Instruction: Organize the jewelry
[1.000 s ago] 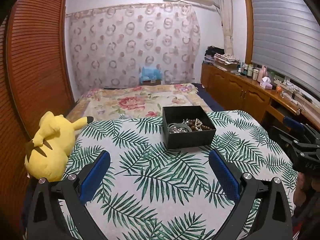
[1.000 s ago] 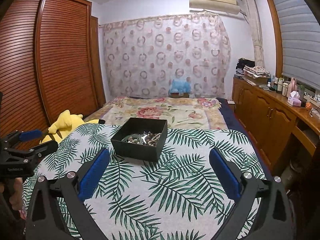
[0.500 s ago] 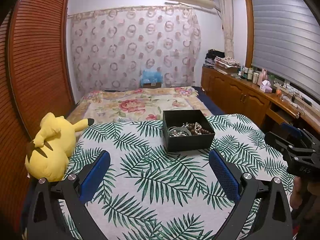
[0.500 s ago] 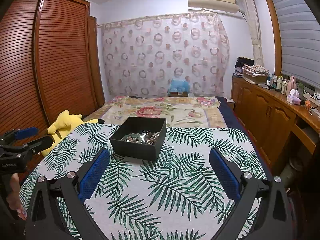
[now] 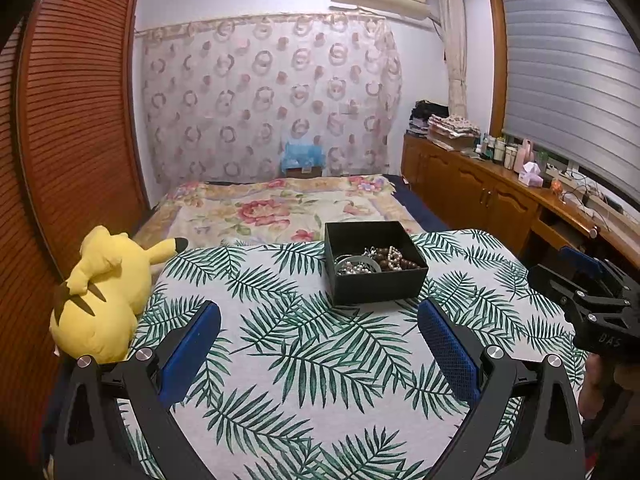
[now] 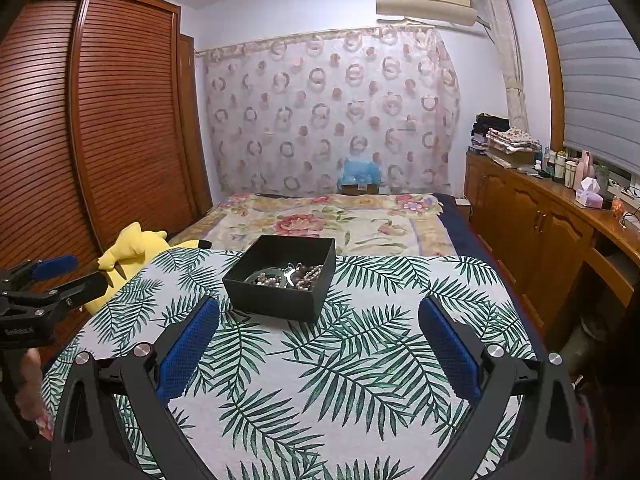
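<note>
A black open box (image 5: pixel 376 284) stands on the palm-leaf tablecloth (image 5: pixel 304 360), holding a tangle of jewelry (image 5: pixel 372 262): brown beads, pearls and a silver bangle. It also shows in the right wrist view (image 6: pixel 280 292), with the jewelry (image 6: pixel 292 274) inside. My left gripper (image 5: pixel 318 316) is open and empty, held back from the box on its near side. My right gripper (image 6: pixel 318 316) is open and empty too, near the box's front. Each gripper shows in the other's view: the right one (image 5: pixel 576 276) at the right edge, the left one (image 6: pixel 56 276) at the left edge.
A yellow plush toy (image 5: pixel 100 296) lies at the table's left edge. A bed with a floral quilt (image 5: pixel 280 208) is behind the table. A wooden wardrobe (image 6: pixel 100 120) stands on the left, and a wooden cabinet (image 6: pixel 540 224) with bottles on the right.
Both grippers have drifted slightly; the views have shifted a little and the box sits a bit higher in frame. Both stay open and empty.
</note>
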Tool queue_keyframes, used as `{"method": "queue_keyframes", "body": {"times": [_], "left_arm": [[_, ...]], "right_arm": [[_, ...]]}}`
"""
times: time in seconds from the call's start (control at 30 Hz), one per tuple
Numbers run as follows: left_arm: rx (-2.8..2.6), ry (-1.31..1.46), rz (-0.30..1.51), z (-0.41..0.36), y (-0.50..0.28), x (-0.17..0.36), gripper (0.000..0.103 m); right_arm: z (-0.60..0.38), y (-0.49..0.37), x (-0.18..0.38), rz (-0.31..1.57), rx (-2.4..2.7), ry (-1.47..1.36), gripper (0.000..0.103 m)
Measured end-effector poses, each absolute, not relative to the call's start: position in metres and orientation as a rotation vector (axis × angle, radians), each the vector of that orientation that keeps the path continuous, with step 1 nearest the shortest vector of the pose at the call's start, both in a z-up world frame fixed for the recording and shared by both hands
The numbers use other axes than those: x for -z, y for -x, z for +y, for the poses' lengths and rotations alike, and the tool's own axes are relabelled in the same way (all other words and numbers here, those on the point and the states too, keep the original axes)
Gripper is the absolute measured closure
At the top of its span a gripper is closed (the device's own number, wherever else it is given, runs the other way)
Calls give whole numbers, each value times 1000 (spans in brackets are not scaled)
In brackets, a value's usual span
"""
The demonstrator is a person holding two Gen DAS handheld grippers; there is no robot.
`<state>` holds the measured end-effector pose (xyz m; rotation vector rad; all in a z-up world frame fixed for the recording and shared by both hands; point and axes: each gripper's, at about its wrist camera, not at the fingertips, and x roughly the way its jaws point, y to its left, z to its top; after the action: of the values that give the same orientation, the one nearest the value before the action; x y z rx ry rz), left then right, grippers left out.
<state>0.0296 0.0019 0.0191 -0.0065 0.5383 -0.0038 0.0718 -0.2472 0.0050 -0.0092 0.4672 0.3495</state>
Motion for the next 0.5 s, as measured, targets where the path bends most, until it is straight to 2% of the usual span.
{"method": "queue_keyframes", "body": {"times": [0.5], "left_arm": [[4, 6, 537, 1, -29, -19, 8]], "right_arm": [[-248, -72, -4, 467, -349, 8, 3]]}}
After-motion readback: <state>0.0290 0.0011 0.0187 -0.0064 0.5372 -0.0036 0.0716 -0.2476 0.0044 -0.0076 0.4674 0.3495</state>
